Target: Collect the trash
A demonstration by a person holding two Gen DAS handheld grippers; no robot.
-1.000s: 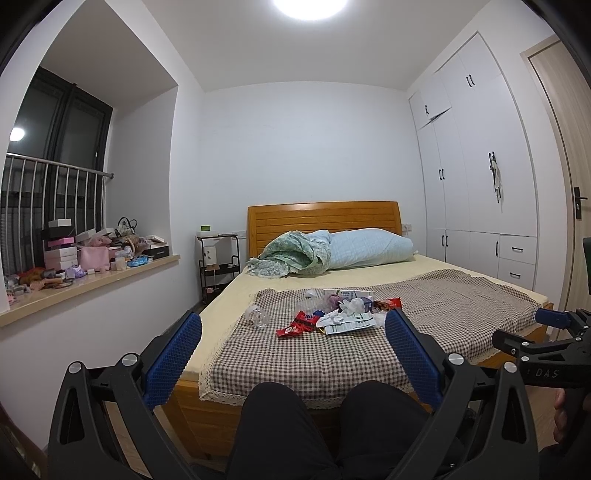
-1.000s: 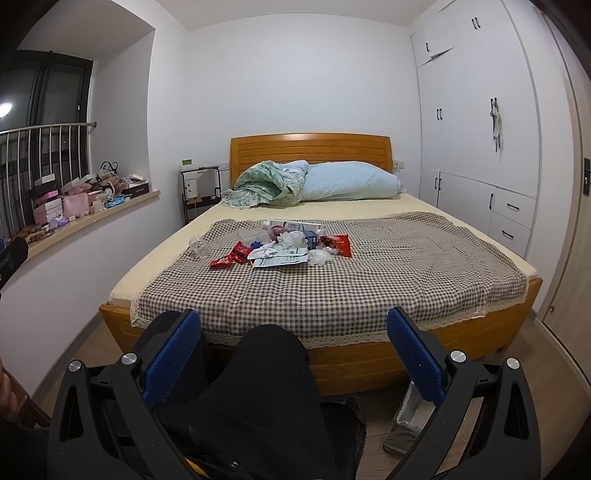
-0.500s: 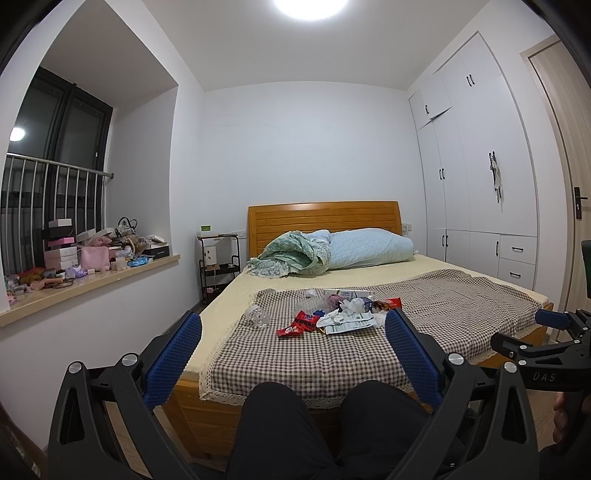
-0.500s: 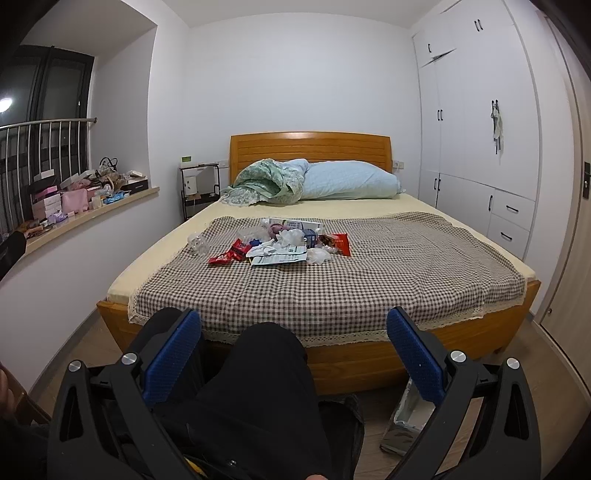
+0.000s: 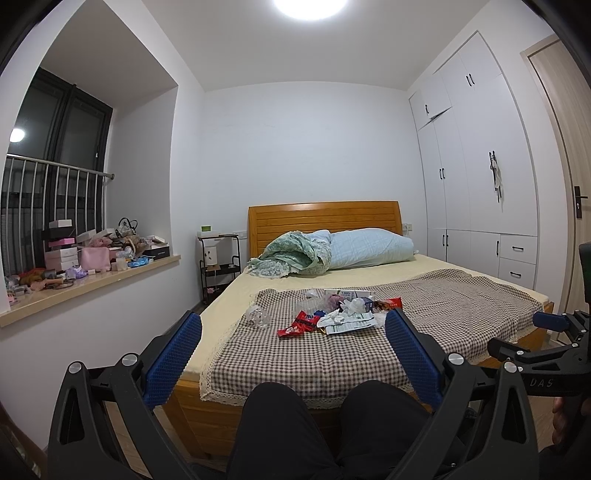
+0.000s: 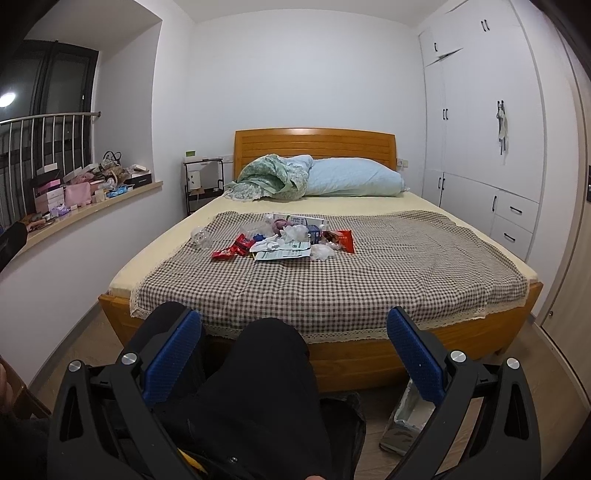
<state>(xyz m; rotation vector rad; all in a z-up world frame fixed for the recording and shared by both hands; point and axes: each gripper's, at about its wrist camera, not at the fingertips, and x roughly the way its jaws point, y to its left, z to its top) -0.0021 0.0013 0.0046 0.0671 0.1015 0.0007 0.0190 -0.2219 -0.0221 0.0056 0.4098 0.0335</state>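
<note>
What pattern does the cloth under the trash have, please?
The cloth is brown-and-white checked; clearest in the right wrist view.

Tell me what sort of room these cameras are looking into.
A bedroom in a home, most likely. A wooden-framed bed with a slatted headboard fills it, white built-in wardrobes line one wall, and a pile of wrappers and crumpled paper lies on the brown checked bedspread.

Bright, even room light from a glaring ceiling lamp (image 5: 309,7); sharp focus, soft shadows, fisheye bending, dark corners.
</note>
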